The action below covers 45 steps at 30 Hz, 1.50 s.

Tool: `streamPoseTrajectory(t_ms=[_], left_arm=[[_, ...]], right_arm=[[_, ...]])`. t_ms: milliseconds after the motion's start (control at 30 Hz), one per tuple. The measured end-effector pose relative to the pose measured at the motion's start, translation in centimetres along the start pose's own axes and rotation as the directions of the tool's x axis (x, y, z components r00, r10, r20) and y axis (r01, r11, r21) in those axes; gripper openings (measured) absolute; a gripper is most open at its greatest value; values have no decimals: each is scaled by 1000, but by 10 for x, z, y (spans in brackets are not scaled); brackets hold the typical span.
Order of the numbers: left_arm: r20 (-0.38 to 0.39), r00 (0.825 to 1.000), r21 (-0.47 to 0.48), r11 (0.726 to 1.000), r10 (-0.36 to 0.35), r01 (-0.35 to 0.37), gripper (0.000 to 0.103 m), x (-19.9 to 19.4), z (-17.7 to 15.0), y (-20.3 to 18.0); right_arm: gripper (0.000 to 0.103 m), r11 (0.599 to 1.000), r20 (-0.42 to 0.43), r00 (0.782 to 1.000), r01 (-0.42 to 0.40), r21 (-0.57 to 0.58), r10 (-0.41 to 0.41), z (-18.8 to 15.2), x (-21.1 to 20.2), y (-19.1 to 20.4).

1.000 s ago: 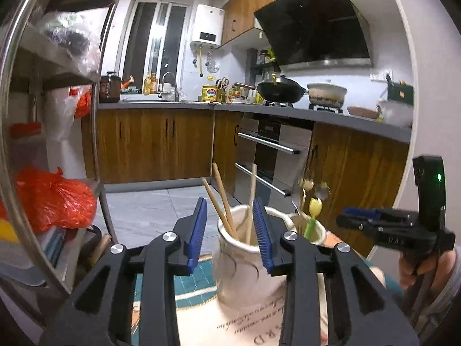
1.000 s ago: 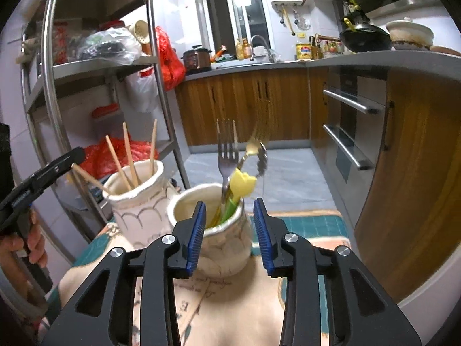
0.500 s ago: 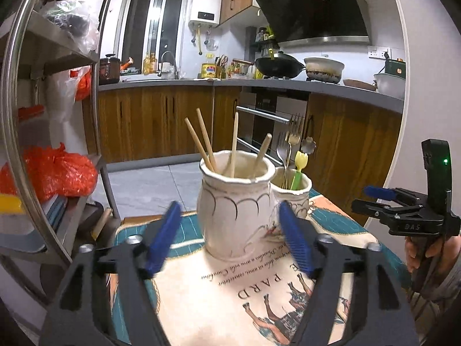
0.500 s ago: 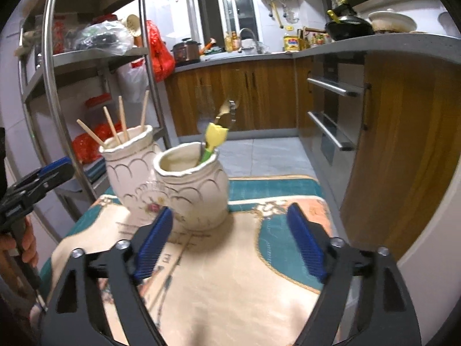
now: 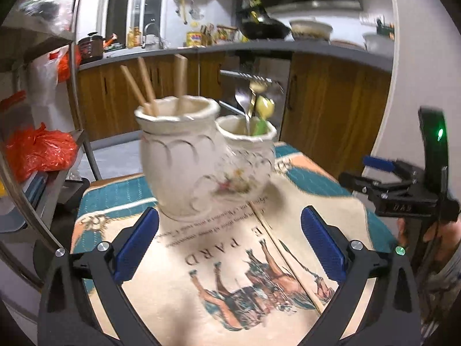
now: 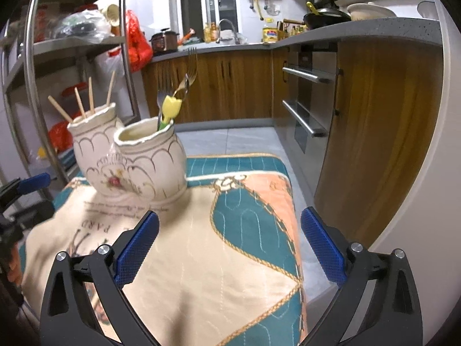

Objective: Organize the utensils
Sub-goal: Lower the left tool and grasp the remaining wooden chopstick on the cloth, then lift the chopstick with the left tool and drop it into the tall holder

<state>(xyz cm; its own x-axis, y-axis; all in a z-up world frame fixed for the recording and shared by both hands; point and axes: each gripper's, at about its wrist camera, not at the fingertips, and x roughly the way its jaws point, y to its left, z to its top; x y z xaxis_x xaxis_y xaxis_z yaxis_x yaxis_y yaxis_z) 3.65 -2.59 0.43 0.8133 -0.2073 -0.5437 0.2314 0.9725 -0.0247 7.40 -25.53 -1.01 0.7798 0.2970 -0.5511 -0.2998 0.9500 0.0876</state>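
Two cream jars stood touching on the printed cloth (image 6: 230, 259), the chopstick jar (image 5: 180, 158) holding the wooden chopsticks (image 5: 144, 86) and the cutlery jar (image 6: 151, 158) holding a fork (image 6: 162, 95), a spoon and a yellow-topped piece (image 6: 171, 106); sorted by kind like this, the utensils looked already put away. One chopstick (image 5: 288, 259) lay flat on the cloth in the left view, probably the piece yet to be picked up. The left gripper (image 5: 230, 248) stood wide with nothing between its blue pads, its jaws having just been opening; the right gripper (image 6: 230, 248) had likewise just spread wide and was empty, fitting a release and a readiness for the next pick. The left view was blurred, so the cutlery there was hard to tell apart. How deep the utensils sat inside the jars was hidden by the rims, and the loose chopstick's near end was hidden behind the left gripper.
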Motion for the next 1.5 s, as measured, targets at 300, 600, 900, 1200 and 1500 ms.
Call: streamPoseTrajectory(t_ms=[300,600,900,1200,1500], left_arm=[[-73,997,15,1000,16,-15,97,17,-7,-21],[-186,982,-1,1000,-15,15,97,38,-13,-44],[-297,954,37,999,42,-32,83,63,-18,-58],[-339,940,51,999,19,-1,33,74,-15,-53],[-358,934,79,996,-20,51,6,64,-14,-40]], right_arm=[[98,999,0,999,-38,-23,38,-6,-8,-8],[98,999,-11,999,-49,-5,49,-9,-5,-16],[98,998,-8,998,-58,-7,58,-8,-6,-16],[98,998,-10,998,-68,-10,68,-9,-8,-15],[98,997,-14,997,-78,-18,78,-9,-7,-11]])
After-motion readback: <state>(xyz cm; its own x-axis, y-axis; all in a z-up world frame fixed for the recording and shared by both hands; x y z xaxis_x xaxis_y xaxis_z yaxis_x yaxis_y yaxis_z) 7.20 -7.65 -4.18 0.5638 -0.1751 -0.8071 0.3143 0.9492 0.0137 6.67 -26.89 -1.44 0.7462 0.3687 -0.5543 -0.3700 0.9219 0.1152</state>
